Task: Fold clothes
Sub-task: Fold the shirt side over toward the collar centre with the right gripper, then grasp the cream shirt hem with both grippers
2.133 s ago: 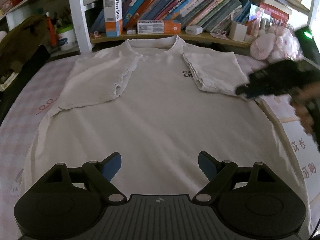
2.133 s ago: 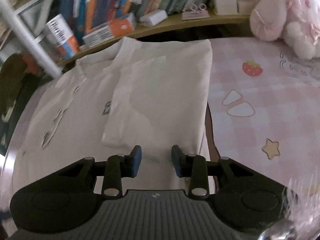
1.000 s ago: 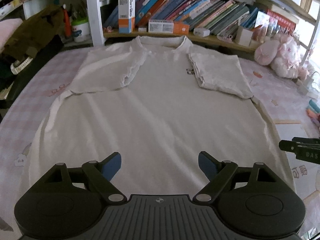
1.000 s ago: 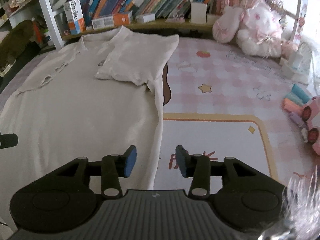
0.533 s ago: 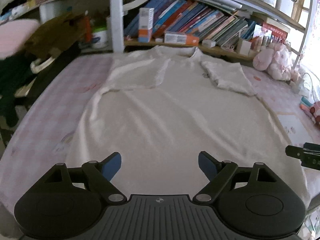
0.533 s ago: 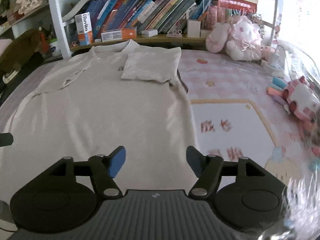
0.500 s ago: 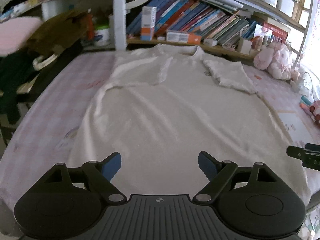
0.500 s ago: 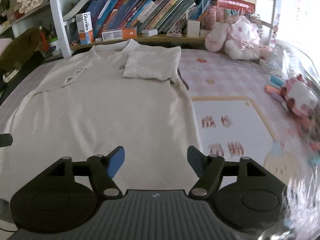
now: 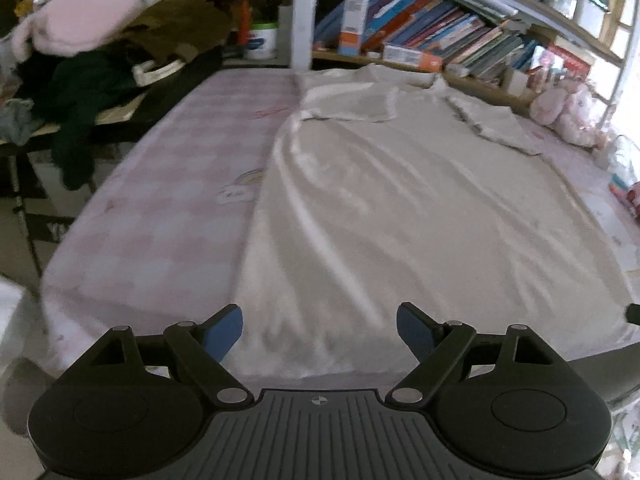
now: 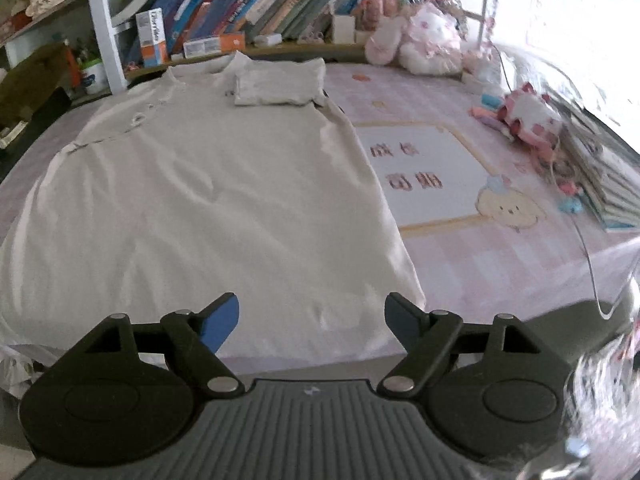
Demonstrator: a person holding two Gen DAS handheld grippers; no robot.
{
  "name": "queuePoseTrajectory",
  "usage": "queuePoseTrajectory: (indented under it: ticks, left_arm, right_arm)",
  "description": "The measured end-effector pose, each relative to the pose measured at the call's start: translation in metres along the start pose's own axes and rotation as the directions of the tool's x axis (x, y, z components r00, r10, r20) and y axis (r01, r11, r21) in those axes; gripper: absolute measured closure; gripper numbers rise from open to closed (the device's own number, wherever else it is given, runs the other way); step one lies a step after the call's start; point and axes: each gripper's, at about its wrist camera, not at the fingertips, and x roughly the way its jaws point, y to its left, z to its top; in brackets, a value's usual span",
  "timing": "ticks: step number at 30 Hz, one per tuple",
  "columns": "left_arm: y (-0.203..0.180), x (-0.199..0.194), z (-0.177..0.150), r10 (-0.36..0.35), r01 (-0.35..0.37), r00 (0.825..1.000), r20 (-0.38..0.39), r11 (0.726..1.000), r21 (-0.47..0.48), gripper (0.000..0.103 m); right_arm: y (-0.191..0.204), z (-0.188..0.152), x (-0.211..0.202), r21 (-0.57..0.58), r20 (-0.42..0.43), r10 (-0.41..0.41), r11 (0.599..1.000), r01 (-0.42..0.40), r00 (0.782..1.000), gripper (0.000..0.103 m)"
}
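Observation:
A white T-shirt (image 9: pixel 400 200) lies flat on the bed, collar toward the bookshelf, both sleeves folded inward onto the chest. It also shows in the right wrist view (image 10: pixel 192 200). My left gripper (image 9: pixel 319 330) is open and empty, just over the hem near its left corner. My right gripper (image 10: pixel 312 322) is open and empty, over the hem near its right corner. A tip of the right gripper (image 9: pixel 634 314) shows at the right edge of the left wrist view.
A pink checked sheet (image 9: pixel 180 184) covers the bed. A bookshelf (image 10: pixel 260 4) runs along the far side. Plush toys (image 10: pixel 424 40) and a pink toy (image 10: pixel 528 116) lie at the right. Dark clothes (image 9: pixel 100 64) are piled at the left.
Both grippers have pulled back from the sleeves to the hem end of the shirt. The right gripper's jaws have opened wider. The left gripper has swung toward the left side.

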Motion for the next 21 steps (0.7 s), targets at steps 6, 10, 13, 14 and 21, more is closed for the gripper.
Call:
queuePoseTrajectory:
  ticks: [6, 10, 13, 14, 21]
  left_arm:
    - [0.019, 0.0, -0.011, 0.012, -0.013, 0.999, -0.039, 0.999, -0.034, 0.017]
    - [0.033, 0.002, -0.012, -0.011, 0.011, 0.999, -0.037, 1.0, -0.022, 0.017]
    - [0.041, 0.007, -0.014, -0.028, 0.028, 0.999, -0.046, 1.0, -0.011, 0.02]
    - [0.043, 0.011, -0.014, -0.035, 0.035, 0.998, -0.057, 0.999, -0.007, 0.029]
    - [0.07, 0.044, -0.011, -0.145, 0.135, 0.977, -0.154, 0.988, -0.075, 0.056]
  right_arm:
    - [-0.007, -0.011, -0.002, 0.032, -0.031, 0.0, 0.999, 0.001, 1.0, 0.024]
    - [-0.011, -0.014, 0.0, 0.058, -0.043, 0.009, 0.998, -0.006, 0.999, 0.024]
    - [-0.016, -0.014, 0.003, 0.066, -0.046, 0.025, 0.998, -0.022, 0.999, 0.026]
    - [-0.017, -0.013, 0.005, 0.065, -0.052, 0.03, 0.998, -0.027, 0.998, 0.027]
    - [-0.05, -0.017, 0.023, 0.137, -0.111, 0.048, 0.99, -0.032, 0.993, 0.052]
